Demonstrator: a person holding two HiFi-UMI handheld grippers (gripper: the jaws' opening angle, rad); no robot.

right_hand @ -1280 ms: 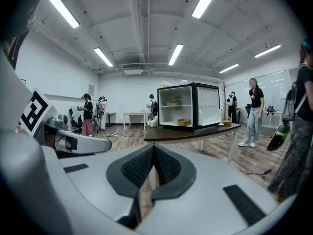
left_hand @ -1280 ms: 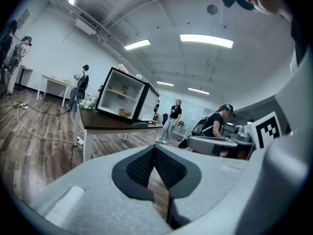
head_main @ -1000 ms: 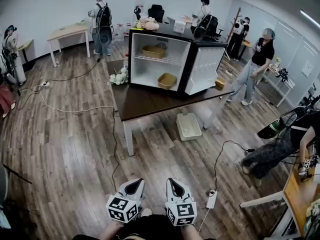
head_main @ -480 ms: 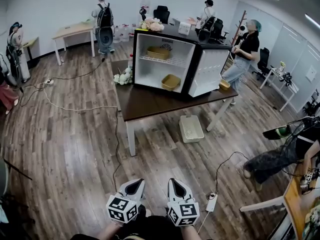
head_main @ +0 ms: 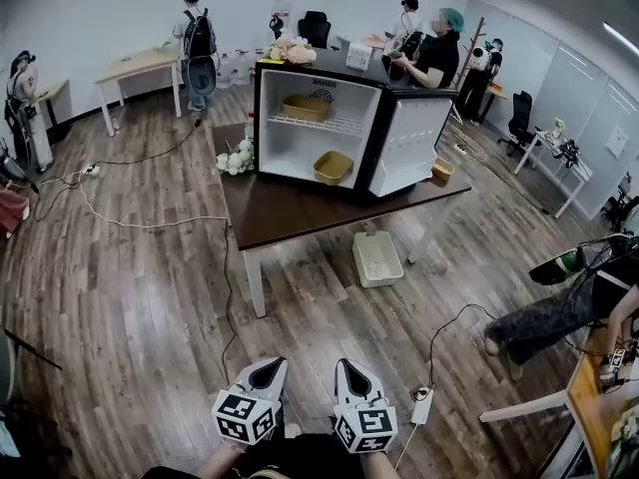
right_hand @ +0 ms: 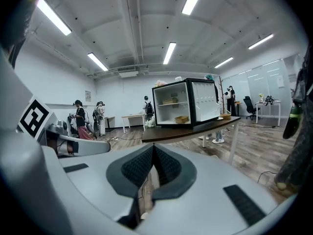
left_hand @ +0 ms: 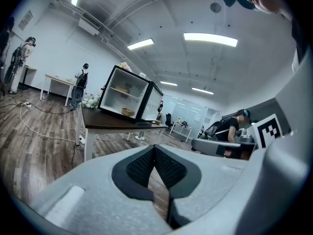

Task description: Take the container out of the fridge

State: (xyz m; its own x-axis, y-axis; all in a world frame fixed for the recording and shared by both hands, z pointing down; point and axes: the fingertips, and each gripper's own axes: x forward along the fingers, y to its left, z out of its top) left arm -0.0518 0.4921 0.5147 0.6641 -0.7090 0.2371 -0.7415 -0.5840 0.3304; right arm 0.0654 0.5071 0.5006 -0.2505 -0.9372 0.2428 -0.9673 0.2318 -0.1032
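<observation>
Tongs: left tongs (head_main: 268,369); right tongs (head_main: 347,369); both closed, empty | tan container (head_main: 332,165) on lower shelf of open black fridge (head_main: 371,128); brown counter (head_main: 290,211) beneath

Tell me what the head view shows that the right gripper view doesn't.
Only the head view shows the white basket on the floor beneath the table, and the power strip on the floor near the grippers. Only the right gripper view shows the right gripper close up, its jaws shut together with nothing between them. Both show the open fridge standing on the dark table, with the upper container on its shelf and the lower container on its floor.
</observation>
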